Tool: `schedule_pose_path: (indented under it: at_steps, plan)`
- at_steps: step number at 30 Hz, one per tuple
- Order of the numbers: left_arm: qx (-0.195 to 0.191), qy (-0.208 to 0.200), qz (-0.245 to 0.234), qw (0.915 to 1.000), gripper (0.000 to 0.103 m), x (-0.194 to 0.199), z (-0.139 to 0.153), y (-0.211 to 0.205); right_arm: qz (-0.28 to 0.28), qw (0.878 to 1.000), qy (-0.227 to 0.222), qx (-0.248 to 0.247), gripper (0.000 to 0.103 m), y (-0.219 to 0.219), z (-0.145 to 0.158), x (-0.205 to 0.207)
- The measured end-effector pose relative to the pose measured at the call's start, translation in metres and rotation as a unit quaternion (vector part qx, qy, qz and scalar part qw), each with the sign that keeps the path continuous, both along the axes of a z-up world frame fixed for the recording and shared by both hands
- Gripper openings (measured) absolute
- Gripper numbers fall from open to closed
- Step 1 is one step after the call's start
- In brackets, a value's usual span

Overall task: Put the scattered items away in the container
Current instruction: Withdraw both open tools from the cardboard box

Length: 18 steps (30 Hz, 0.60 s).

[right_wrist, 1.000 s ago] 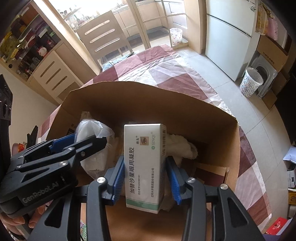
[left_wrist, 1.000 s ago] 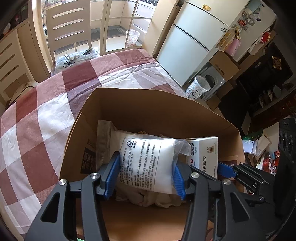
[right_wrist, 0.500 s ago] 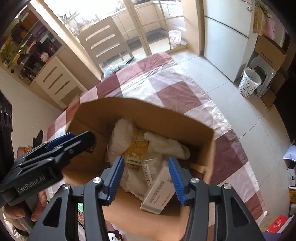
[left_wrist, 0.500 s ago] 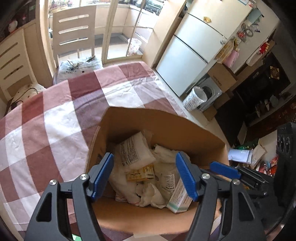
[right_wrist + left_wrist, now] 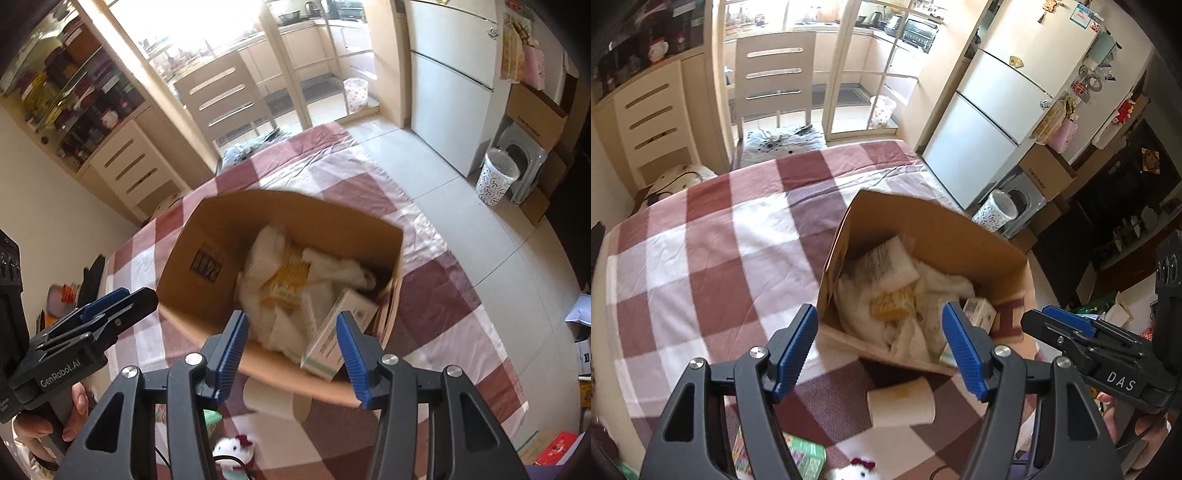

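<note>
An open cardboard box stands on the red-and-white checked tablecloth. Inside lie white bags, a yellow packet, a printed white pouch and a white-and-green medicine box. My left gripper hangs above the box's near-left corner, open, with nothing between its blue pads. Above the near wall my right gripper is open too, with the medicine box lying loose below it.
On the cloth in front of the box lie a white roll-like item, a green packet and a small white plush with a red bow. A chair stands at the table's far end. A fridge is to the right.
The left gripper let go of the white pouch and the right let go of the medicine box; both now lie in the box. Both grippers rose and drew back from the box.
</note>
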<state>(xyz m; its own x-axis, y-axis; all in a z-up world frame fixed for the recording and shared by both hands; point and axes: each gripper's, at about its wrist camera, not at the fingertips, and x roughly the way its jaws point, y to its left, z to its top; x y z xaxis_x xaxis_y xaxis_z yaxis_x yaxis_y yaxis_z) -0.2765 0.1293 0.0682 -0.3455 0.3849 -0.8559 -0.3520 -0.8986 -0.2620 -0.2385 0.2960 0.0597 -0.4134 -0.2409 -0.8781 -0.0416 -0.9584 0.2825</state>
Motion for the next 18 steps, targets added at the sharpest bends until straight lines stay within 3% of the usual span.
schedule_pose_path:
  at_steps: [18]
  plan:
    - [-0.012, -0.010, 0.058, 0.9982, 0.071, 0.105, -0.005, -0.048, 0.085, 0.996, 0.003, 0.010, 0.051, -0.046, 0.001, 0.087]
